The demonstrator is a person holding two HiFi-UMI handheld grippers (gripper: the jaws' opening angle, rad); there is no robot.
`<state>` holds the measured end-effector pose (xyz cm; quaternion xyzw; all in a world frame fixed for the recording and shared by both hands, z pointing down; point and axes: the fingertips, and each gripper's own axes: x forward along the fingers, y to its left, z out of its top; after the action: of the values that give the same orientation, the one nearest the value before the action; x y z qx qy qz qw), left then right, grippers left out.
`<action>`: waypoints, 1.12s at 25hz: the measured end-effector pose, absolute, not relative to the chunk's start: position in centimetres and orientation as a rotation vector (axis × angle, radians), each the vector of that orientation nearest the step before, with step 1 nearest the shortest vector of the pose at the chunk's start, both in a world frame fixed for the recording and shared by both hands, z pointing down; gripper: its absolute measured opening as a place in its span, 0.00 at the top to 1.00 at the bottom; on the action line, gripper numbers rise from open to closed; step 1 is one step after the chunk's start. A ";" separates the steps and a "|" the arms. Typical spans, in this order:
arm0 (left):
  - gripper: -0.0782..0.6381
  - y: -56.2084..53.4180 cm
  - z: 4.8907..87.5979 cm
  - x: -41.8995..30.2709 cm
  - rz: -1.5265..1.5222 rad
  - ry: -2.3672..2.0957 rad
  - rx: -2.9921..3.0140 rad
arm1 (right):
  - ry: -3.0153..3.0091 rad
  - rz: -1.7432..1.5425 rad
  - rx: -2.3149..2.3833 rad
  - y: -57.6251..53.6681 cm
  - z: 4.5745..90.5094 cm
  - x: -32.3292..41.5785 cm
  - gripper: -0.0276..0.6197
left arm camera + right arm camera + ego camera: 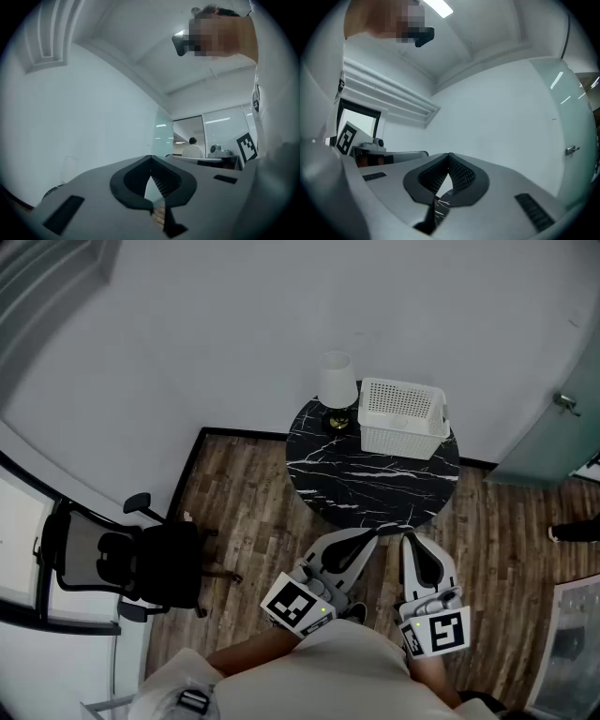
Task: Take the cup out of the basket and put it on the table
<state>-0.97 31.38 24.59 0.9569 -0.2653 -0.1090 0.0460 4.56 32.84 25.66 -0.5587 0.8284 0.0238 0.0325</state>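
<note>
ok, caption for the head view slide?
Left gripper and right gripper, jaws together, short of round black table bearing white basket and lamp.

White walls point(234, 324), wood-plank floor point(242, 486), black office chair point(131, 563), frosted glass door point(561, 432)
</note>
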 end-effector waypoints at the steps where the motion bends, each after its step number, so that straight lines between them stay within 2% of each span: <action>1: 0.88 31.5 24.6 -0.8 -0.329 -0.808 2.920 | 2.549 0.073 -1.723 33.0 25.7 4.7 0.95; 14: 0.88 31.6 24.4 1.4 -0.291 -0.781 2.932 | 2.472 0.035 -1.729 33.3 25.2 7.4 0.95; 28: 0.88 32.1 26.1 7.8 -0.222 -0.776 2.920 | 2.419 -0.041 -1.740 34.5 26.6 14.0 0.95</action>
<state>7.81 32.06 26.06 0.9624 -0.2556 -0.0731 0.0558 13.96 34.51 26.64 -0.5820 0.8091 -0.0138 0.0807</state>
